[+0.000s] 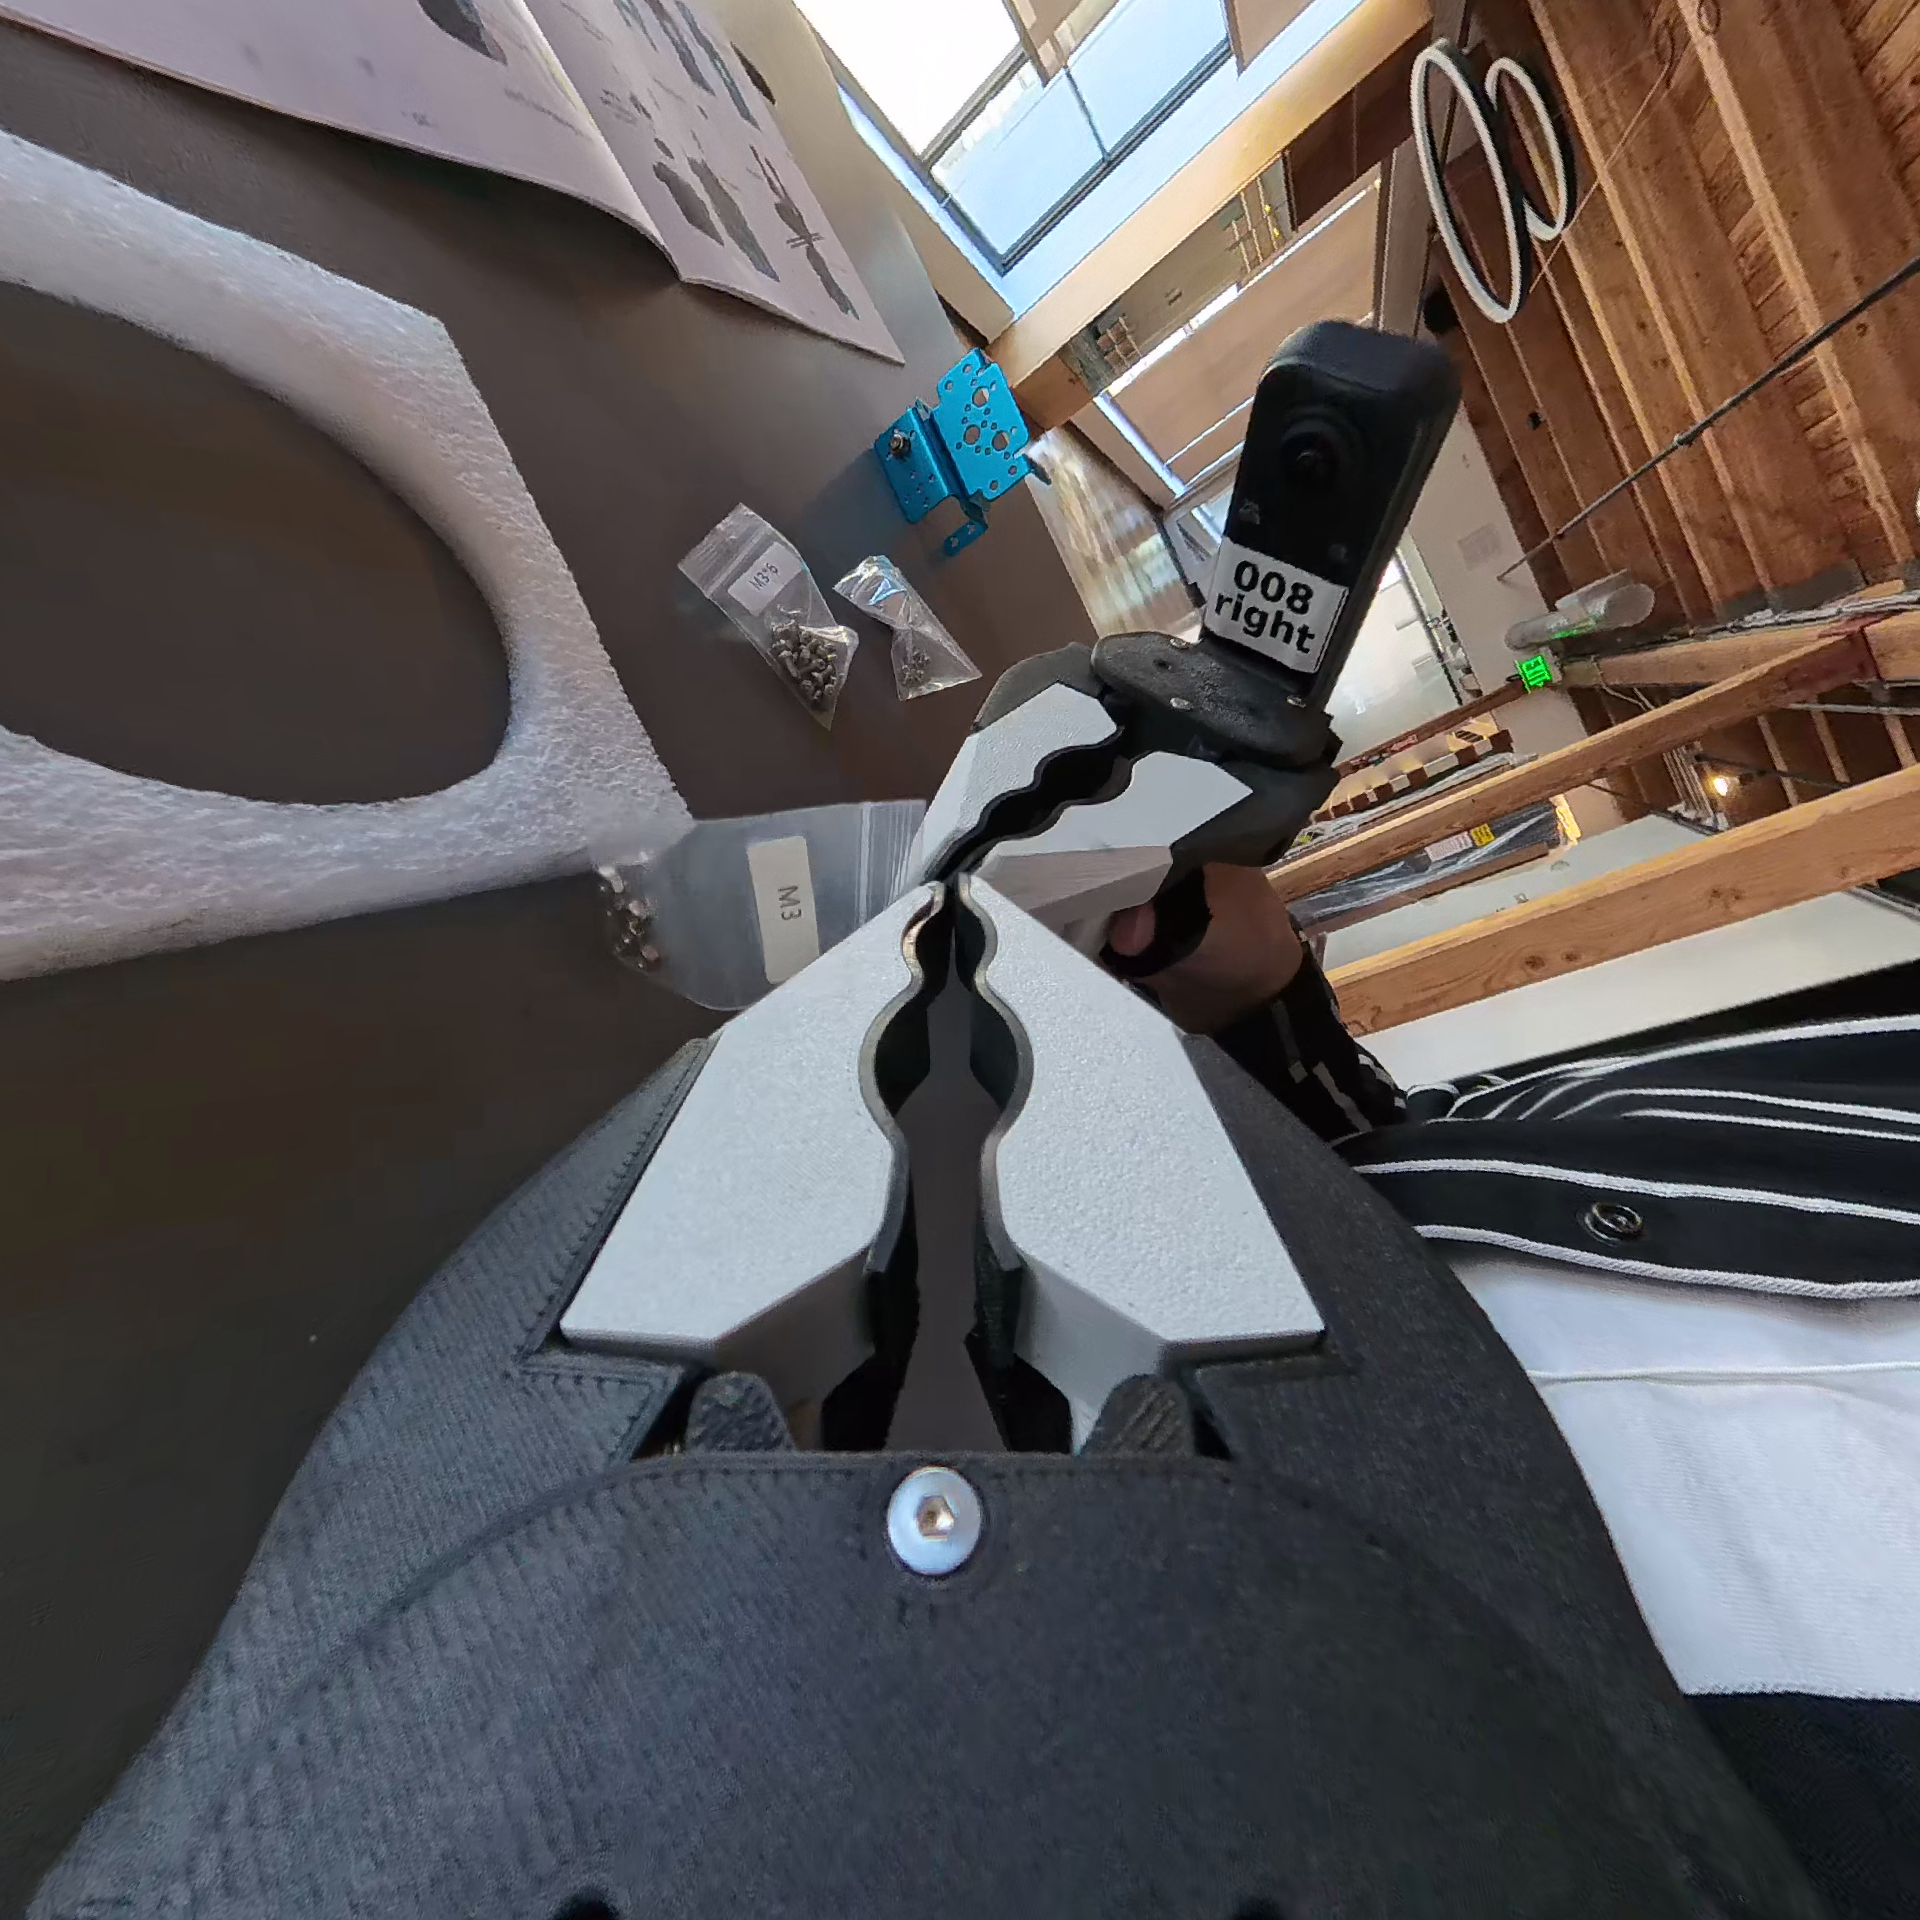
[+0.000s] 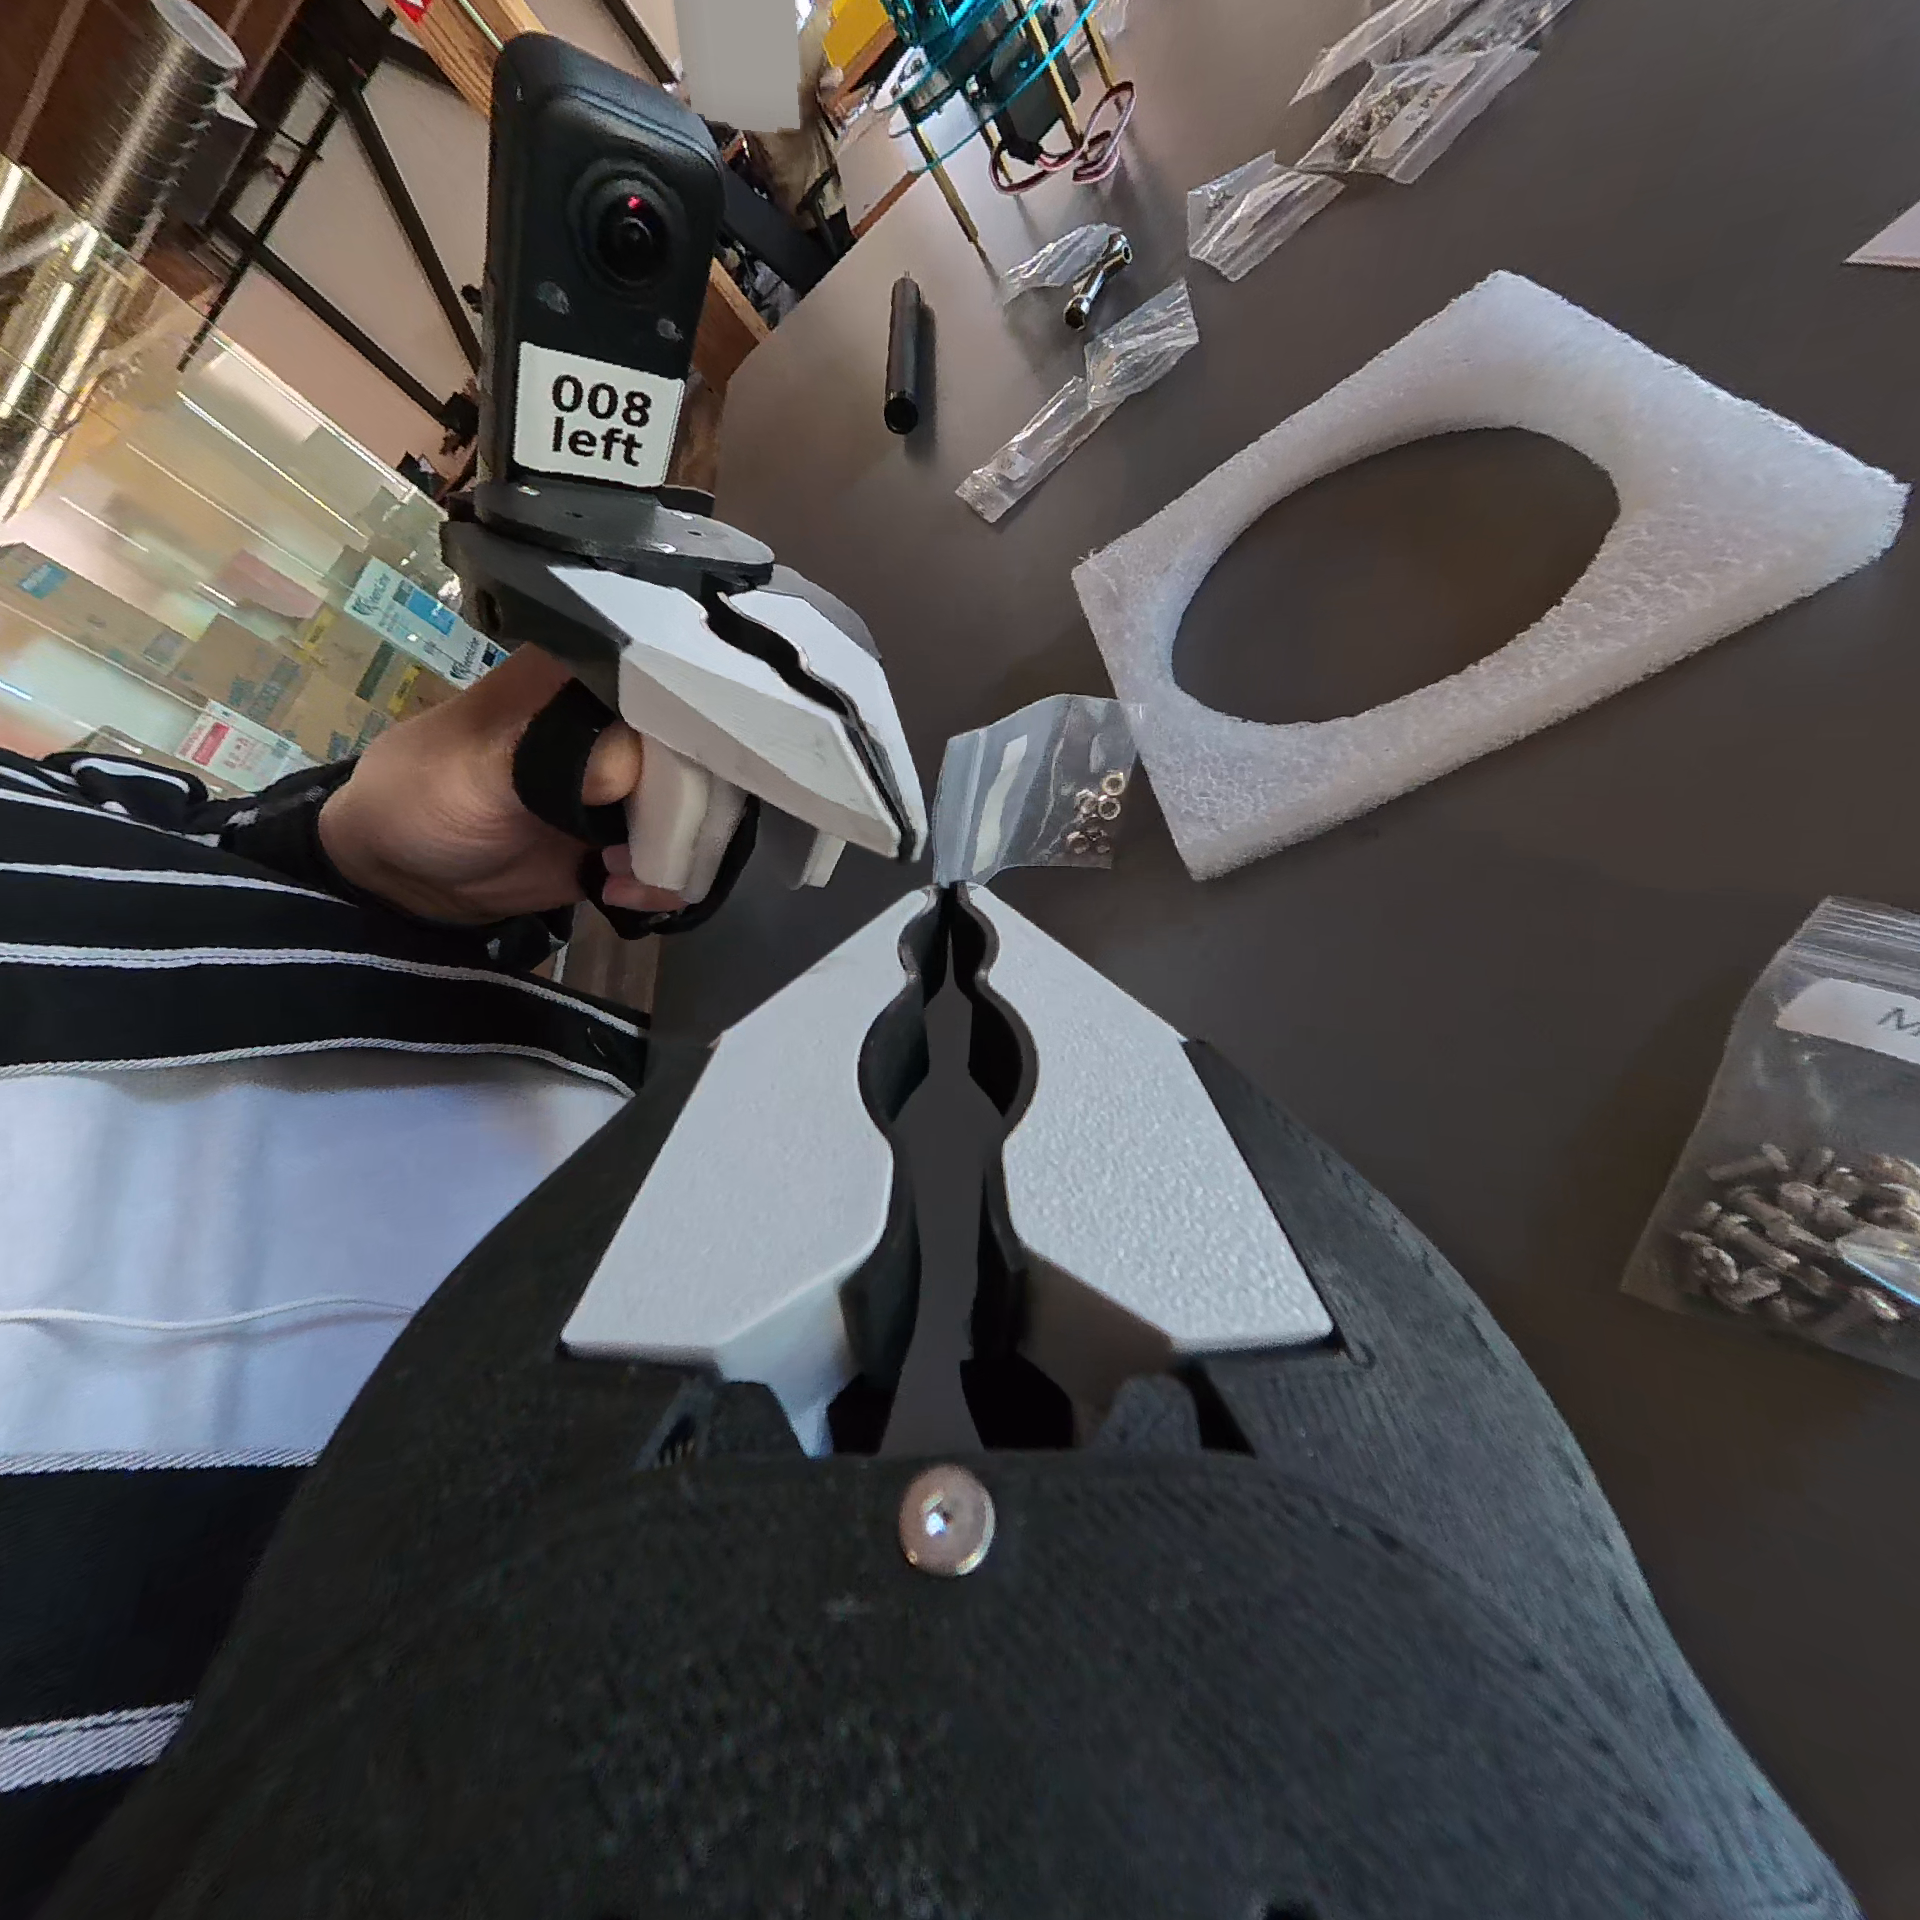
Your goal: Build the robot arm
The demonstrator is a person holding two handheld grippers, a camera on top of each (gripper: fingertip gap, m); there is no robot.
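Observation:
A small clear zip bag [image 1: 717, 904] with a white label and a few small metal nuts [image 1: 629, 920] hangs between my two grippers above the dark table [image 1: 312, 1143]. My left gripper [image 1: 951, 883] is shut on one edge of the bag's mouth. My right gripper [image 1: 930, 852] meets it tip to tip, also shut. In the right wrist view, my right gripper [image 2: 948, 888] pinches the bag [image 2: 1039, 769] at its lower corner. The left gripper [image 2: 912, 836] is shut at the same edge, and the nuts [image 2: 1096, 816] lie at the bag's far end.
A white foam frame [image 2: 1351, 769] with an oval hole lies just beyond the bag. A bag of screws [image 2: 1808, 1174] lies at the right. A black rod [image 2: 904, 353] and more small bags [image 2: 1081, 405] lie farther back. A blue bracket [image 1: 951, 447], two small bags [image 1: 774, 623] and instruction sheets [image 1: 675, 156] lie beyond. The tips of both grippers are at nearly the same place. The blue bracket [image 1: 951, 447] is about equally far from each gripper, around 30 cm.

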